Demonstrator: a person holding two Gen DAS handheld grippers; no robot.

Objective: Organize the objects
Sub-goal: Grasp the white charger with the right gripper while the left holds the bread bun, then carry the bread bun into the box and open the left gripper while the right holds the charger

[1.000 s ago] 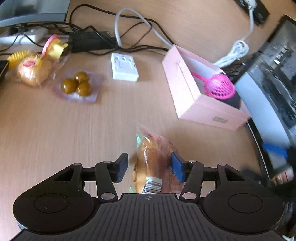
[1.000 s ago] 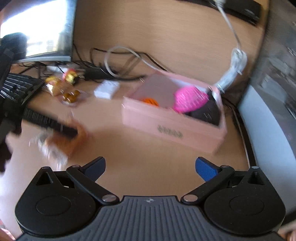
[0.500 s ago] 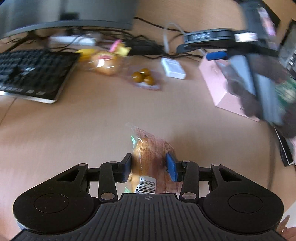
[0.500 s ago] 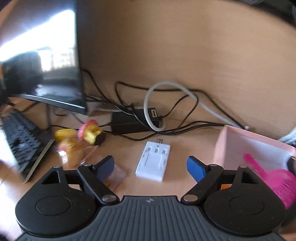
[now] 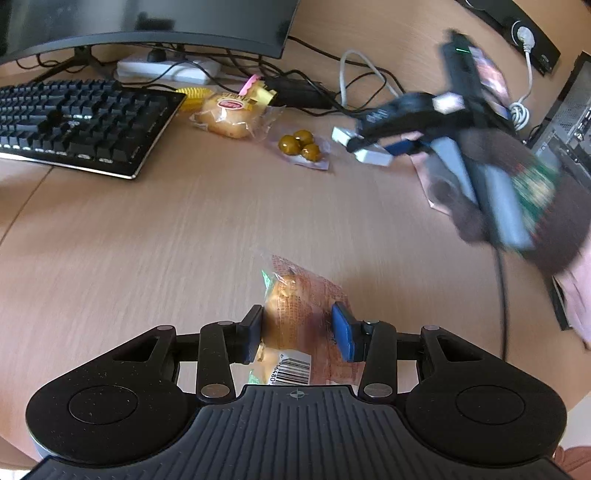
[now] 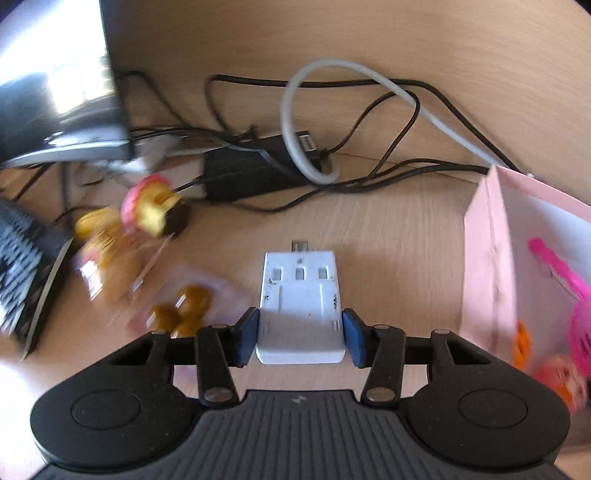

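Observation:
My left gripper [image 5: 300, 332] is shut on a wrapped bread bun [image 5: 295, 317] with a barcode label, held above the wooden desk [image 5: 147, 236]. My right gripper [image 6: 300, 338] is shut on a white USB charger block [image 6: 300, 306], which also shows in the left wrist view [image 5: 369, 149]. The pink box [image 6: 491, 258] stands to the right and holds a pink scoop [image 6: 569, 295] and orange items. A second wrapped bun [image 5: 227, 114] and a packet of olives [image 5: 300, 144] lie near the keyboard.
A black keyboard [image 5: 77, 122] and monitor [image 5: 147, 26] sit at the left. Tangled cables and a black power brick [image 6: 243, 173] lie behind the charger. A pink and yellow toy [image 6: 155, 206] lies by the buns. A computer case [image 5: 569, 122] stands at the right.
My right gripper moved forward over the white charger and closed on it. My left gripper kept its hold on the bread bun and drew back, widening its view of the desk.

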